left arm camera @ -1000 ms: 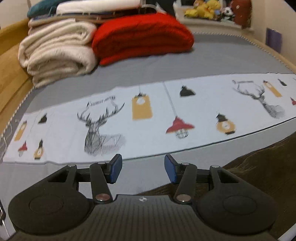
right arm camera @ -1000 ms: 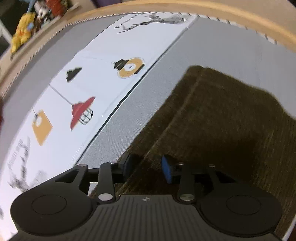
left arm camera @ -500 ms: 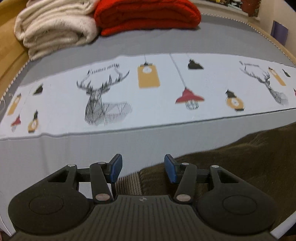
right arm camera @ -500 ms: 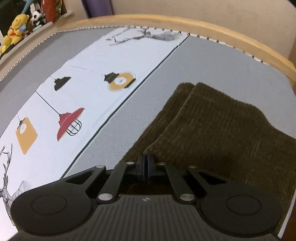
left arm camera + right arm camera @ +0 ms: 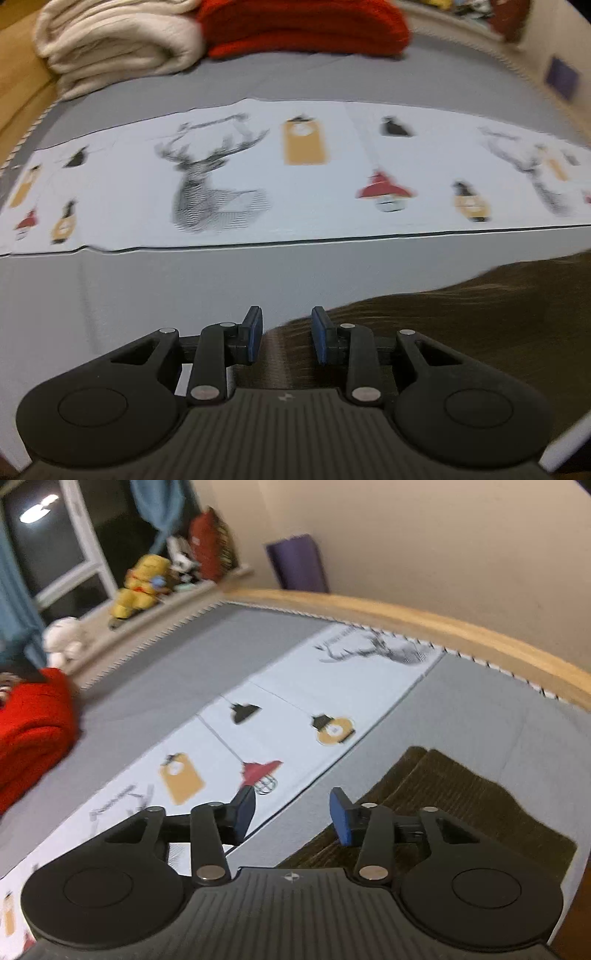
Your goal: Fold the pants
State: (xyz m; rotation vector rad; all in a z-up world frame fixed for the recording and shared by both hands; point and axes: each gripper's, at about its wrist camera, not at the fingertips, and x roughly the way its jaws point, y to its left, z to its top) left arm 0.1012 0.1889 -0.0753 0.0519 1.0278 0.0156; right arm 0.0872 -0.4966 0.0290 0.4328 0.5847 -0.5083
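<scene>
The dark brown ribbed pants (image 5: 461, 332) lie folded on the grey bed cover (image 5: 184, 288), at the lower right of the left wrist view. My left gripper (image 5: 287, 334) hangs low over their left end. Its jaws are closing, and the pants' edge lies between the blue pads (image 5: 255, 334) without being pinched. In the right wrist view the pants (image 5: 461, 801) lie flat in a neat stack below and to the right. My right gripper (image 5: 291, 812) is lifted above them, jaws opening with nothing between them.
A white printed cloth strip (image 5: 295, 184) with deer and lamps runs across the bed. Folded cream blankets (image 5: 118, 40) and a red blanket (image 5: 306, 26) are stacked at the far side. A wooden bed rim (image 5: 424, 624), stuffed toys (image 5: 144, 583) on a sill and a purple mat (image 5: 299, 565) stand beyond.
The right gripper was shut at the pants' fold half a second ago; it has since opened and risen away. The left gripper sank over the pants' end and its jaws narrowed.
</scene>
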